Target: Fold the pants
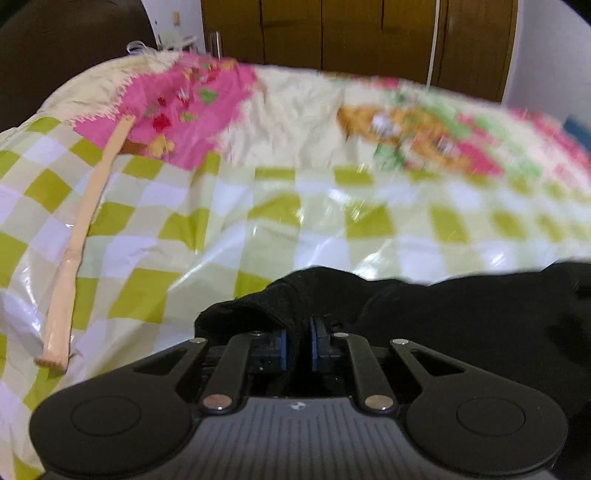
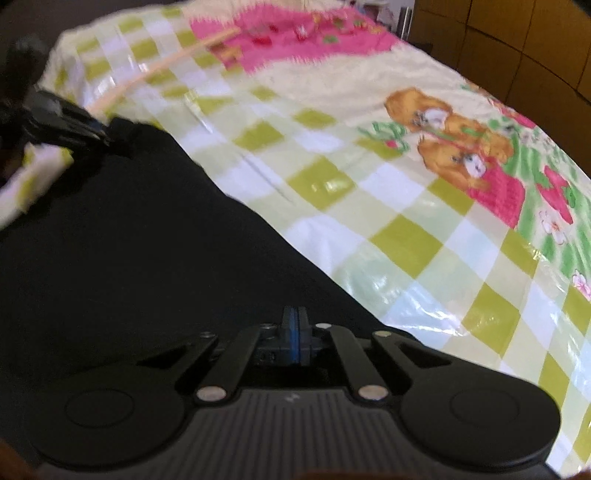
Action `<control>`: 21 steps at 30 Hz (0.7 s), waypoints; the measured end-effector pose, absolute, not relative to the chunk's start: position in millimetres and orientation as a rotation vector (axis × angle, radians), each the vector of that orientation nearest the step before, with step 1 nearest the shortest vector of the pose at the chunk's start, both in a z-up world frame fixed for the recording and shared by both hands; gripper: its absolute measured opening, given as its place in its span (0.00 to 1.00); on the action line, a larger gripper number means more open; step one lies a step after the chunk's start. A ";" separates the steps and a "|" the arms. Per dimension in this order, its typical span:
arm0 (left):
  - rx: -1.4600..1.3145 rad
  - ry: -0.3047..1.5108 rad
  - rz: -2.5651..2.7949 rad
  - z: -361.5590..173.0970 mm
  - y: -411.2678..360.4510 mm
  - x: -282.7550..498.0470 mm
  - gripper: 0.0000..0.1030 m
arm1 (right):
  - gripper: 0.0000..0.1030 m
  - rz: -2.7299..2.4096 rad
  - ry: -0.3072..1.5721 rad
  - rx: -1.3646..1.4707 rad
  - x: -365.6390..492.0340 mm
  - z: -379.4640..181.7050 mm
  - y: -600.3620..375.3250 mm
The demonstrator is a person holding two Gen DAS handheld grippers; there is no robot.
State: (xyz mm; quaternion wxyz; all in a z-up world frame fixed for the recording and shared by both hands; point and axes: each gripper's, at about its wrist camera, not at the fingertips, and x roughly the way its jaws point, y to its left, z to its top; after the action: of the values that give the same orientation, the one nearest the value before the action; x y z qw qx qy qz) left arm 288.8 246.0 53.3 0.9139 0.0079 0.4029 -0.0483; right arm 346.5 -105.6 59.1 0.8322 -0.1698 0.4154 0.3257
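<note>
- Black soft fabric pants [image 2: 147, 229] lie on a glossy plastic cover checked in lime green, white and pale yellow [image 1: 229, 221], at its near edge; whether a desk or a bed lies under the cover cannot be told.
- Left tool [image 1: 298, 341]: its blue-padded fingers [image 1: 282, 345] pinch a raised fold of the black pants, with cloth bunched between and just ahead of the pads.
- Right tool [image 2: 294, 332]: the blue pads are pressed together at the border of the pants; whether a thin edge of cloth is caught between them cannot be told.
- In the right wrist view, the left tool shows at the far left corner of the pants, gripping the cloth there.
- Beyond the pants, a pink printed patch [image 1: 177, 110] sits at the far left of the cover, and a print of brown bears [image 2: 447, 136] at the far right.
- A long pale peach strip [image 1: 81, 236] runs from the pink patch toward the near left of the cover, well apart from the pants.
- Brown wooden cabinet doors [image 1: 351, 29] stand behind the cover.
</note>
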 end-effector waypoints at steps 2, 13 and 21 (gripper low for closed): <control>-0.004 0.801 -0.120 68.2 252.3 272.8 0.20 | 0.00 0.712 0.856 -0.355 331.9 77.8 -108.9; 0.136 0.792 -0.349 91.5 213.8 281.0 0.34 | 0.36 0.716 0.905 -0.438 378.0 50.0 -95.4; 0.321 0.952 -0.367 33.7 199.4 348.4 0.57 | 0.49 0.769 0.979 -0.523 414.9 13.2 -90.2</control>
State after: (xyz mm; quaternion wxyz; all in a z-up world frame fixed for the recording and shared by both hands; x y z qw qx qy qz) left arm 348.4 199.4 33.7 0.8604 0.1530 0.4534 -0.1750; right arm 414.9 -90.2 13.2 0.7806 -0.2419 0.4532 0.3560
